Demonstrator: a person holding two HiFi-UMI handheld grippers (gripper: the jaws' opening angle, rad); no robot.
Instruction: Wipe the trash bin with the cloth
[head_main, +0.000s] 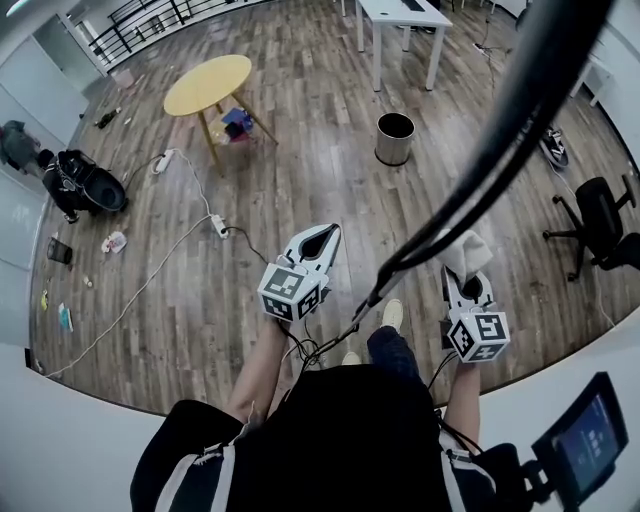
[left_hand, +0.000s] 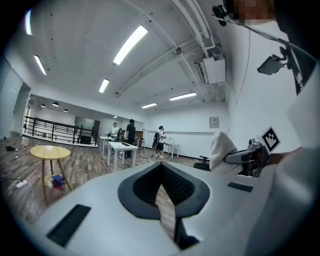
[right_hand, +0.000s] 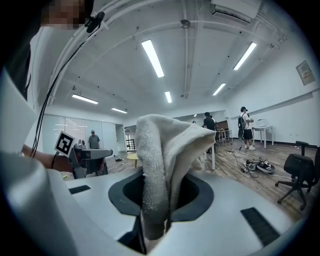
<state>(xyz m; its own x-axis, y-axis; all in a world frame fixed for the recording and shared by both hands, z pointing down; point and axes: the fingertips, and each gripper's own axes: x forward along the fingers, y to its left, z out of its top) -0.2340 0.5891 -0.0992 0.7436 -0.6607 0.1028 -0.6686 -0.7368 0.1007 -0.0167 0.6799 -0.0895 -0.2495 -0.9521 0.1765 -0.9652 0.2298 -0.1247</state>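
The right hand-held gripper (right_hand: 156, 192) is clamped on the cloth (right_hand: 162, 150), a pale towelling cloth that stands up out of the jaws and folds over at its top, filling the middle of the right gripper view. In the head view it shows as a white bunch at the lower right of the frame, above that gripper's marker cube.

The left hand-held gripper (left_hand: 161, 169) is closed on nothing: its two dark pads meet at their tips, and only wooden floor shows through the narrow slit below them. It sits at the lower middle of the head view, beside the right one but apart from it.

The trash bin (head_main: 394, 139), a round metal can with a dark open mouth, stands upright on the wooden floor (head_main: 300, 170) in the upper middle of the head view, well apart from both grippers. A round yellow tabletop (head_main: 208, 83) stands to the upper left of it, and a black office chair (head_main: 600, 222) stands at the right edge
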